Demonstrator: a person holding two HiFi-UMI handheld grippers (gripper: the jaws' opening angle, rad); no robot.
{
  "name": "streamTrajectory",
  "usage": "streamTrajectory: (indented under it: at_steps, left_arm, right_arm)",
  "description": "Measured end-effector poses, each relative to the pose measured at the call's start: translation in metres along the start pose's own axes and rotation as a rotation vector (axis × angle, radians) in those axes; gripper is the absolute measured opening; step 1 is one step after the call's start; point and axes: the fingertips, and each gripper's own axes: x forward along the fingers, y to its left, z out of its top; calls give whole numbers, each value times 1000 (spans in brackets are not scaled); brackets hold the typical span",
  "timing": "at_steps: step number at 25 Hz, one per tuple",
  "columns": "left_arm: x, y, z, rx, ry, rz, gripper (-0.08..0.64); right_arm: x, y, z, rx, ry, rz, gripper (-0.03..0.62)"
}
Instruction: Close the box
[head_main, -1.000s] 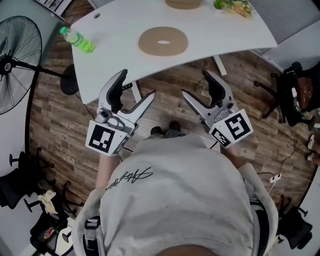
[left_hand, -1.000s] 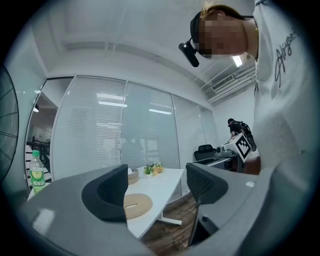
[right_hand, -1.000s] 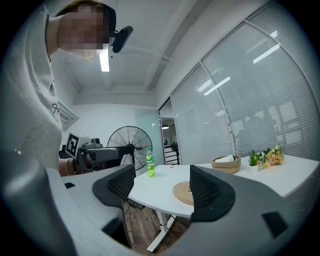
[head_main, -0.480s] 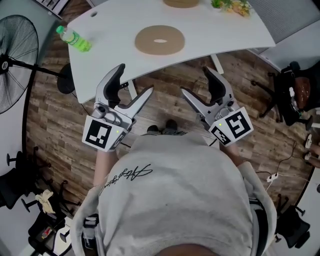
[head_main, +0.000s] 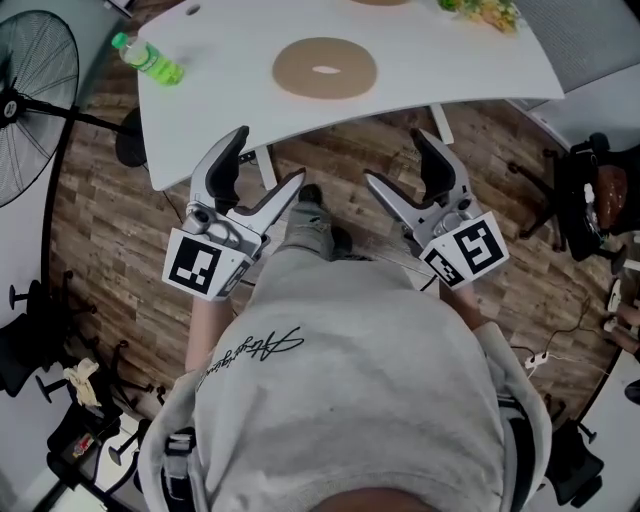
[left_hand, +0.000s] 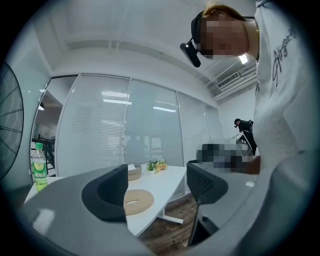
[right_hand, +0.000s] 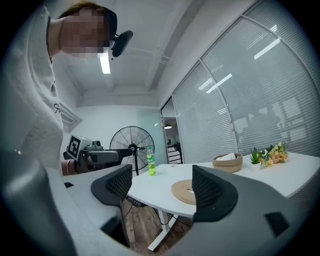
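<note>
— Holding both claws level, did the person grip anything?
— No. The left gripper (head_main: 268, 158) stood open and empty. The right gripper (head_main: 395, 160) was open too, its jaws just widening a little, nothing between them.
— And the box?
— A flat round tan piece (head_main: 325, 68) with a slot lay on the white table (head_main: 450, 60), ahead of both grippers and well apart. Whether that was the box, I couldn't tell.

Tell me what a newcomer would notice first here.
The grey left gripper and right gripper hang open and empty over the wood floor, the right's jaws having just been opening. Ahead, a white table carries a tan round disc with a slot and, at its left corner, a green plastic bottle.
</note>
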Motion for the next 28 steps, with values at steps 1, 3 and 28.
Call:
streamTrajectory:
  at_steps: [1,3,28]
  left_arm:
    - [2,3,1,-1,-6,3,353]
    - [7,9,2,2,-16,-1,353]
    - [114,143,3,14,-45,-99,353]
  right_arm:
    - [3,-1,0,-1,0,3,364]
    - [8,-4,1,-6,-1,4,364]
    - [147,-99,30,-46,-8,-33,367]
